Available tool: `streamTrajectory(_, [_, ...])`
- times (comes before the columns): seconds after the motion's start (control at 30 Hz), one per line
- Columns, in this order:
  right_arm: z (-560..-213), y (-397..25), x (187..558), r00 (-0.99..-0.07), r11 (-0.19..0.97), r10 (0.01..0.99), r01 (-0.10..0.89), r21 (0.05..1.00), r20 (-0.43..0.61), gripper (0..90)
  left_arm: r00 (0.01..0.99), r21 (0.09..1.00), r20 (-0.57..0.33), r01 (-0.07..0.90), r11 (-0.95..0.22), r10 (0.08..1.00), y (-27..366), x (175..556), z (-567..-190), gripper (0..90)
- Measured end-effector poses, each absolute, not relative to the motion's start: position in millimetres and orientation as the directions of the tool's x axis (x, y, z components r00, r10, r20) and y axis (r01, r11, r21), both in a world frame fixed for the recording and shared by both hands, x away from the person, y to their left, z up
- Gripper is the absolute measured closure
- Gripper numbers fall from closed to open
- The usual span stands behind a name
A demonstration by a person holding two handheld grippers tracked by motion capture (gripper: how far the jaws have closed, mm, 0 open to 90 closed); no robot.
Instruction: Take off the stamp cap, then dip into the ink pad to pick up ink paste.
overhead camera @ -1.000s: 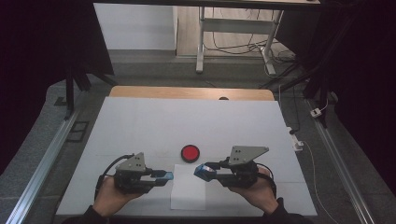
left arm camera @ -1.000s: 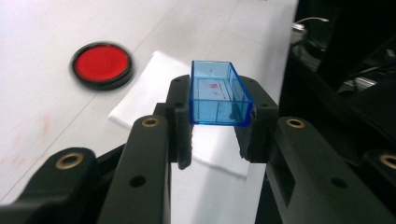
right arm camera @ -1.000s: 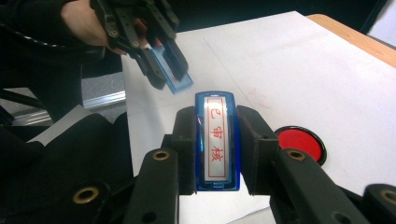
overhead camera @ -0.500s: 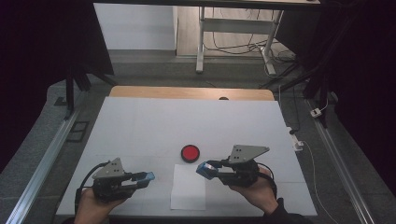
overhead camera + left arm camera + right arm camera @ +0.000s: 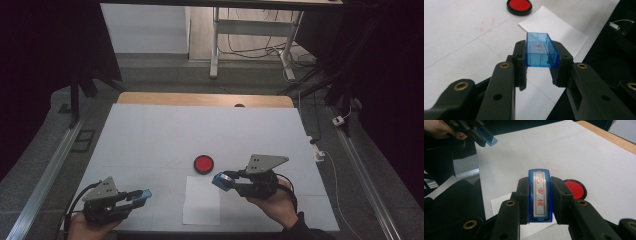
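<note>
Stamp (image 5: 540,196) clamped in right gripper (image 5: 226,181), long axis along its jaws; paper sheet (image 5: 201,206) just below-left of tip, ink pad (image 5: 203,163) just ahead. Left gripper (image 5: 140,196) clamps blue cap (image 5: 540,50), well apart.

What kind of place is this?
Likely a lab recording bench: a white-covered table, metal rails along both sides, loose cables on the floor behind, and a stamp with its red ink pad.
</note>
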State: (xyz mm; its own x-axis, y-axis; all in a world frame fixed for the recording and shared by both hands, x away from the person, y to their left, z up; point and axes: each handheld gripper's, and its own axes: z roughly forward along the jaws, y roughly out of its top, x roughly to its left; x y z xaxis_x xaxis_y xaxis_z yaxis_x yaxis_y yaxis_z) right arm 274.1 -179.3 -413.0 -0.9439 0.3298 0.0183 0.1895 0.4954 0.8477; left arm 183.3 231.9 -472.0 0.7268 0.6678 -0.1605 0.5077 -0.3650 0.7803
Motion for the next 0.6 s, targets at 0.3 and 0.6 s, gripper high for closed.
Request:
streamTrajectory(0.3, [-415, -181, 276, -0.942, 0.505, 0.334, 0.194, 0.841, 0.016, 71.2, 0.704, 0.775, -0.168, 0.527, -0.349, 0.69, 242, 176, -476, 68.2])
streamTrajectory(0.6, [-413, -181, 278, -0.94, 0.493, 0.341, 0.202, 0.846, 0.025, 71.2, 0.716, 0.775, -0.174, 0.523, -0.354, 0.676, 246, 174, -479, 68.0])
